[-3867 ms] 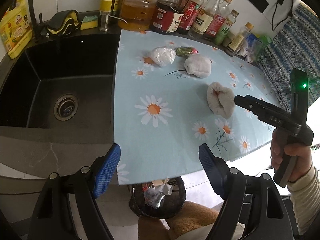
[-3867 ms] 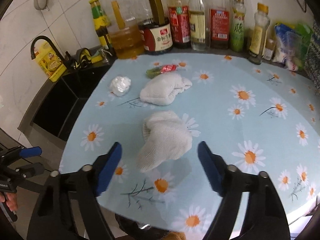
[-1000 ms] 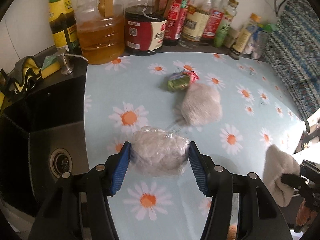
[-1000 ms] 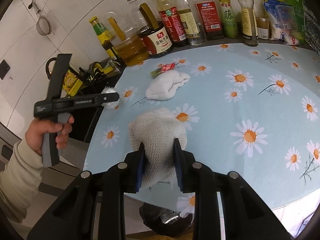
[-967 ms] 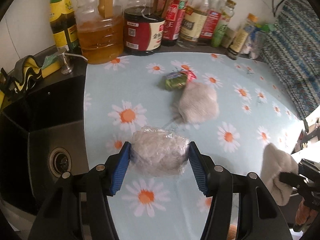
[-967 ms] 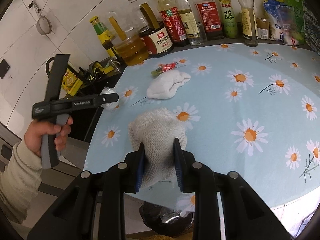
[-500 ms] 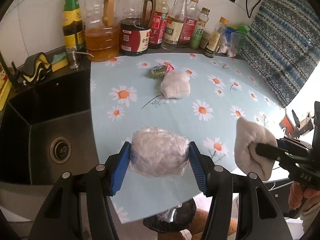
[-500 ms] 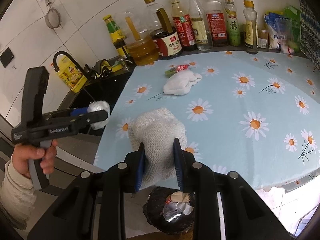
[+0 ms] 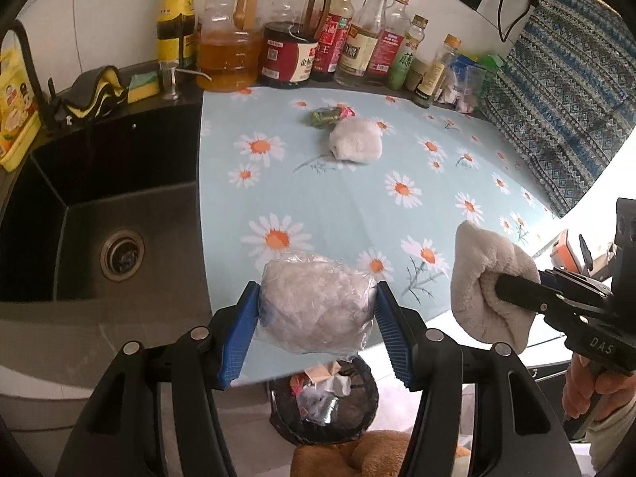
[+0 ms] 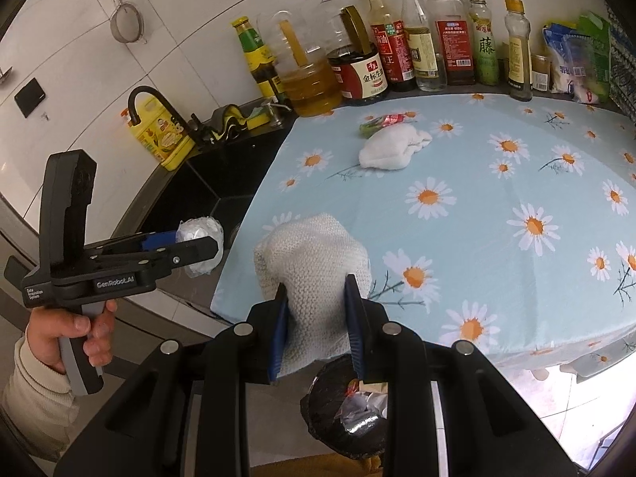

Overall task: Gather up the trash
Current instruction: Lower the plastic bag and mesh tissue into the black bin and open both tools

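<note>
My left gripper (image 9: 318, 292) is shut on a crumpled ball of clear plastic (image 9: 314, 310), held over the table's front edge. My right gripper (image 10: 316, 284) is shut on a white knitted cloth (image 10: 314, 254), also at the front edge. Each gripper shows in the other's view: the right gripper (image 9: 503, 288) with its cloth (image 9: 477, 274), the left gripper (image 10: 206, 244) with the plastic ball (image 10: 198, 232). A black trash bin (image 9: 363, 405) holding scraps stands on the floor below both. A second white cloth (image 9: 355, 145) and a green and red wrapper (image 9: 328, 115) lie on the daisy tablecloth (image 9: 357, 206).
A black sink (image 9: 99, 198) lies left of the table. Several bottles (image 9: 318, 51) line the back wall. A patterned fabric (image 9: 556, 99) borders the table's right side. The bin (image 10: 318, 417) sits just past the table edge.
Both grippers have drawn back from the table's middle to its front edge, carrying the plastic ball and the cloth. The bin has come into view beneath them.
</note>
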Available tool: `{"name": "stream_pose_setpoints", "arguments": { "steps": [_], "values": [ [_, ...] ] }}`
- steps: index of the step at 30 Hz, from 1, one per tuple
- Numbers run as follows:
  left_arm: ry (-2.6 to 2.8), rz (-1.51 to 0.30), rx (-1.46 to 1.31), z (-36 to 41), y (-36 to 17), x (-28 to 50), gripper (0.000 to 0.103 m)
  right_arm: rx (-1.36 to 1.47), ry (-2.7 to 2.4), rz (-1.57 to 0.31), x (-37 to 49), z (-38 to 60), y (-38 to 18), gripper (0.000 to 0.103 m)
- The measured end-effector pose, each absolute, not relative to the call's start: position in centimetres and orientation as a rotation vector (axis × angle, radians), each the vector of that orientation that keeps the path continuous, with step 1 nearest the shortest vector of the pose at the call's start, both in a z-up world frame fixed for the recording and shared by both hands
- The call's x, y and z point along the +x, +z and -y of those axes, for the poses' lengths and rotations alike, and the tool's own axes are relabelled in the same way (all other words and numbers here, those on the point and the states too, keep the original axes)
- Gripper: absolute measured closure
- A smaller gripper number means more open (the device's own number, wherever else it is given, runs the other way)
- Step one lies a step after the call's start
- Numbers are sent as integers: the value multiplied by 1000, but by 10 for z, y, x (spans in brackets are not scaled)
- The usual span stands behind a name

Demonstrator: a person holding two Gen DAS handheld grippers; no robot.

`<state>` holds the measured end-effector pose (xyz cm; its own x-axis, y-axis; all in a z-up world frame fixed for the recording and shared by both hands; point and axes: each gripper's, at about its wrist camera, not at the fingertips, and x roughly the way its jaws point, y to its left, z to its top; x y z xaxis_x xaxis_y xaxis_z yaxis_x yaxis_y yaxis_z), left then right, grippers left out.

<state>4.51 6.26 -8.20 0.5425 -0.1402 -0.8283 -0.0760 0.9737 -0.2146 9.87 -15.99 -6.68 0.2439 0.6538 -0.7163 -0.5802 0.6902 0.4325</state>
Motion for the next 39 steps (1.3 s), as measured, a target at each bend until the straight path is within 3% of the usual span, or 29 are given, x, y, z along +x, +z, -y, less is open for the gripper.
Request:
{"name": "stream_pose_setpoints", "arguments": {
  "steps": [16, 39],
  "values": [
    [22, -1034, -308, -16, -111, -5, 47, 39, 940, -1089, 63, 189, -97, 75],
    [28, -1298, -396, 7, -229, -42, 47, 14, 894, -1361, 33, 199, -207, 75]
  ]
}}
